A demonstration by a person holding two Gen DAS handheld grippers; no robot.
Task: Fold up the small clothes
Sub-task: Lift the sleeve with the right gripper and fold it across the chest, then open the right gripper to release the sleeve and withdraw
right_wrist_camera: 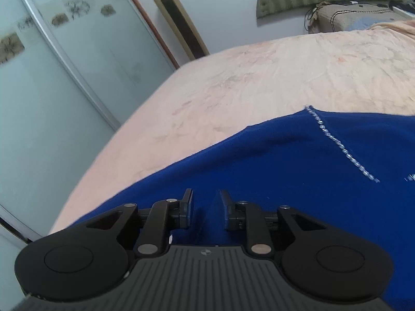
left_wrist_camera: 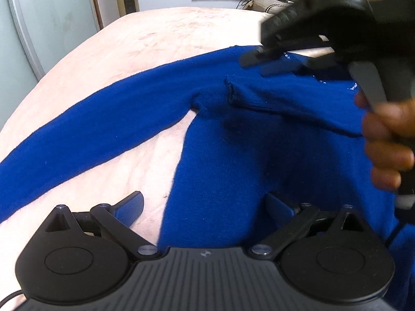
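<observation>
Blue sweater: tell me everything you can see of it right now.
The blue sweater is a royal-blue knit lying on the pink bedcover. Its one long sleeve stretches out flat leftward; the other is folded across the chest, cuff up. A line of silvery beads runs diagonally near the neckline. The right gripper hovers just over the shoulder, the left gripper over the hem, both open.

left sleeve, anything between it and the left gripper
Nothing visible. The left gripper is open over the sweater, and only bare bedsheet lies between it and the left sleeve. The right gripper is farther up.
</observation>
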